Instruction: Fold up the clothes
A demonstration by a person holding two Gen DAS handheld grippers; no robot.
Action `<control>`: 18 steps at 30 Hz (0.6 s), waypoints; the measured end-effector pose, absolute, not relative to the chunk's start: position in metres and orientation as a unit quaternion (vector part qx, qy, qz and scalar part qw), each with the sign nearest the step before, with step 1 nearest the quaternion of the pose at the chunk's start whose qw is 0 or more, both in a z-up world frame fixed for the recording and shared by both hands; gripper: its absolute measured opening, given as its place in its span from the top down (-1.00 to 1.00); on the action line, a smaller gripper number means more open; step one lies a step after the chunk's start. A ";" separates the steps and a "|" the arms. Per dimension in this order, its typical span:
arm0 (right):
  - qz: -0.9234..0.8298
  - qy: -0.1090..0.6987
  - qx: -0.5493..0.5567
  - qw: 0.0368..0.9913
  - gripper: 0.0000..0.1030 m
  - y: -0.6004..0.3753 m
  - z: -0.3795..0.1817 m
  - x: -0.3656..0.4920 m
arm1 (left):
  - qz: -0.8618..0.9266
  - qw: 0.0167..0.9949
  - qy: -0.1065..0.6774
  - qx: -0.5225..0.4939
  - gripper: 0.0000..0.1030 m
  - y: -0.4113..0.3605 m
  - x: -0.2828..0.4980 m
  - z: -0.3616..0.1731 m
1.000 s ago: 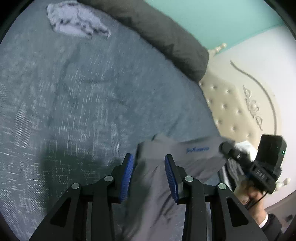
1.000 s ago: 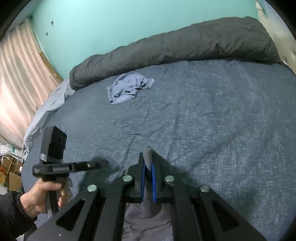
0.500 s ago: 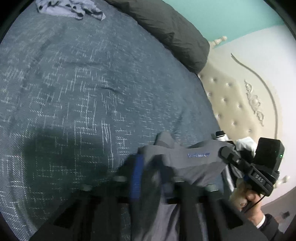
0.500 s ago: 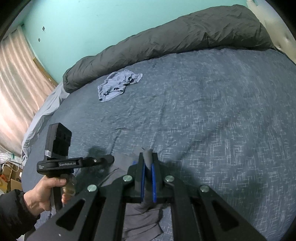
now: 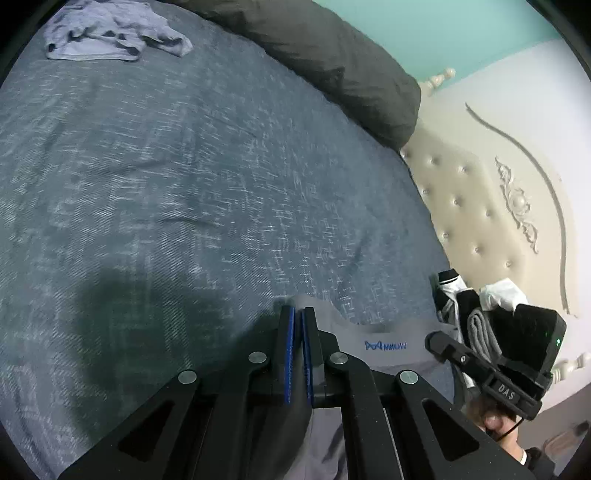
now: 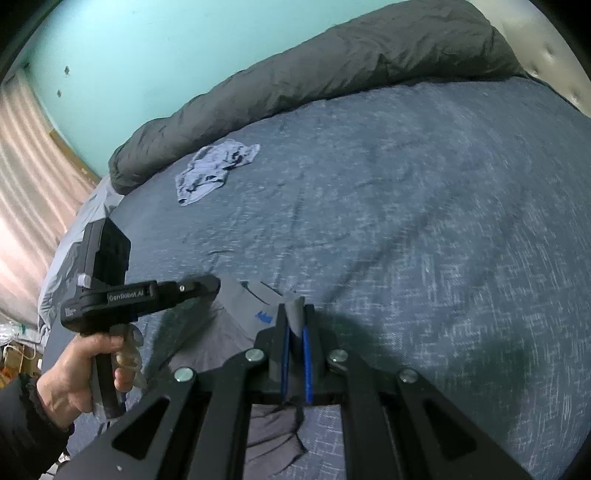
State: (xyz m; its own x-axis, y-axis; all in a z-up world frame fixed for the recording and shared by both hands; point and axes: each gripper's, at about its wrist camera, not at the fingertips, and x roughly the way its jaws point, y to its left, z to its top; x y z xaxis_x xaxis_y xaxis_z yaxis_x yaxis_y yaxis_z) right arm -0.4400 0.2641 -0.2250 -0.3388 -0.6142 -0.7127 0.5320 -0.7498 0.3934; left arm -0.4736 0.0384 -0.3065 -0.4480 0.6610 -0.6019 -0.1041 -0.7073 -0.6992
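A grey garment with a blue logo [image 5: 384,341] hangs stretched between both grippers just above the blue bedspread [image 5: 184,192]. My left gripper [image 5: 297,314] is shut on its waistband edge; it also shows in the right wrist view [image 6: 207,286]. My right gripper [image 6: 294,306] is shut on the other end of the waistband [image 6: 258,306], and shows in the left wrist view [image 5: 436,339]. The garment's lower part droops below the fingers, partly hidden.
A crumpled light blue garment [image 6: 214,170] lies far across the bed [image 5: 114,33]. A dark grey duvet roll [image 6: 332,81] lines the far edge. A cream tufted headboard [image 5: 480,206] and a clothes pile [image 5: 465,306] are at the right. Curtains [image 6: 33,177] hang at the left.
My left gripper has closed from open onto the grey garment's waistband. Both grippers have lifted and spread the garment forward over the bed.
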 end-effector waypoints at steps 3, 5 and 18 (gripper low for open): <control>-0.818 -0.049 0.461 0.340 0.90 0.270 -0.229 -0.440 | 0.794 0.242 -0.295 -0.472 0.91 0.045 -0.483 -0.306; -0.819 -0.055 0.465 0.331 0.90 0.274 -0.234 -0.441 | 0.794 0.245 -0.288 -0.477 0.91 0.051 -0.489 -0.306; -0.818 -0.078 0.469 0.324 0.90 0.288 -0.242 -0.439 | 0.773 0.259 -0.273 -0.511 0.42 0.074 -0.503 -0.319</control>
